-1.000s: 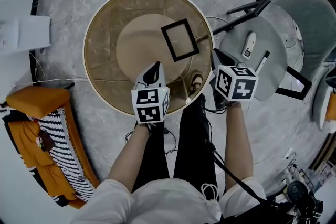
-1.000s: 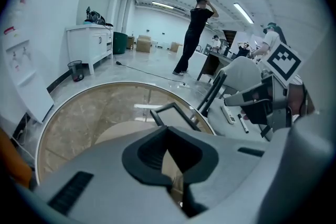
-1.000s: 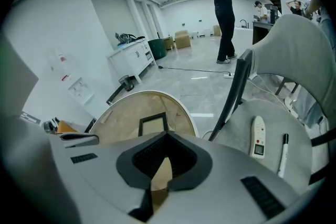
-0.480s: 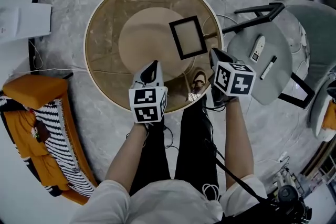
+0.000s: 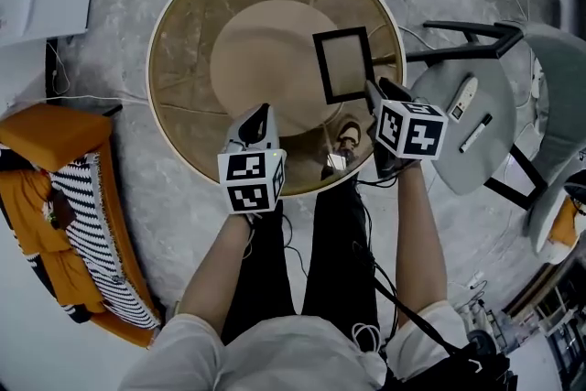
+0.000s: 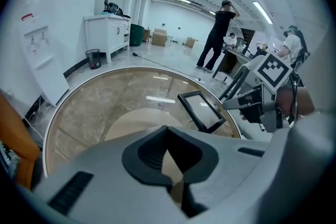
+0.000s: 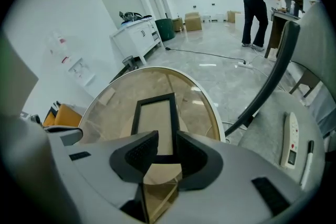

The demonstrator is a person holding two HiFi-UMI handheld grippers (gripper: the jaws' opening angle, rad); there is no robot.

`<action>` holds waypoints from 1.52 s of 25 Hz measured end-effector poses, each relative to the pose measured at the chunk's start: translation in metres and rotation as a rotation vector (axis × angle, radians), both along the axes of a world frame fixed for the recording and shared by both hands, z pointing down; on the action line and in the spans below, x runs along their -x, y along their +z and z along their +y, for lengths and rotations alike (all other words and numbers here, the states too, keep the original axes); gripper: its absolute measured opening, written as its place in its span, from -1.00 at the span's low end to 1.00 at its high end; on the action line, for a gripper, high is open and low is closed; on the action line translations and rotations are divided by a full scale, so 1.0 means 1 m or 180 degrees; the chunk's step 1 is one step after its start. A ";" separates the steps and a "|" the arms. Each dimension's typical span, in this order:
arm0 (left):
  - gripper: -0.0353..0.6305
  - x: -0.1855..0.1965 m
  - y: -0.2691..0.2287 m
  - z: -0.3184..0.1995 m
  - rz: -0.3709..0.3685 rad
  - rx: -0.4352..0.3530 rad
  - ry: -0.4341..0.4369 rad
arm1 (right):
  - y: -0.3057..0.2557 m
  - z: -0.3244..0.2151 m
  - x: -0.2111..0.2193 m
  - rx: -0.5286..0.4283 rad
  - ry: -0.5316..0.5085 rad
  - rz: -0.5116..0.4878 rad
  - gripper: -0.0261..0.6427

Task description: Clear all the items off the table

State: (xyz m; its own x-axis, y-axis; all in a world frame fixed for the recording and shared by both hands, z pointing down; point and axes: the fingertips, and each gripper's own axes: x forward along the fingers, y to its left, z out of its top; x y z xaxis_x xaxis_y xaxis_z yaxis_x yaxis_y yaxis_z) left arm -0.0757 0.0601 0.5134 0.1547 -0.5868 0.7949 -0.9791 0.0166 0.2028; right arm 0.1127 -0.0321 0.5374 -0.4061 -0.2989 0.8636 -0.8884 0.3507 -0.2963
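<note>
A black picture frame (image 5: 346, 66) lies flat on the right side of the round glass table (image 5: 174, 59). My right gripper (image 5: 376, 90) hovers at the frame's near right corner. In the right gripper view the frame (image 7: 155, 110) stretches away from my right gripper (image 7: 164, 138), and its near edge shows in the gap between the jaws. Those jaws have just been opening and the pads press on nothing. My left gripper (image 5: 261, 113) hangs over the table's near middle with its tips together and nothing in them. In the left gripper view the frame (image 6: 202, 110) lies right of my left gripper (image 6: 168, 131).
A grey chair (image 5: 439, 151) stands right of the table, with a white remote (image 5: 464, 98) and a pen (image 5: 477, 133) on its seat. An orange and striped seat (image 5: 64, 215) is at the left. My legs reach under the table's near rim. People stand far off.
Both grippers have sunk toward the table top. The right gripper has closed in on the frame's near right corner. The left gripper has drifted slightly left.
</note>
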 end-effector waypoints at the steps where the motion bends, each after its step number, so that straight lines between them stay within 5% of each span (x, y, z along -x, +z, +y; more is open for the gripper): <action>1: -0.89 0.001 0.002 -0.001 0.0001 0.0007 -0.0010 | 0.004 -0.002 0.001 0.0008 -0.0023 0.0021 -0.56; 25: -0.89 -0.007 0.030 0.001 0.0067 0.0141 -0.0067 | 0.049 -0.012 0.003 0.0297 -0.0460 0.0421 -0.68; 38: -0.89 -0.012 0.023 0.002 0.0024 0.0100 -0.0019 | 0.028 0.008 -0.009 0.0232 0.0094 0.0077 -0.68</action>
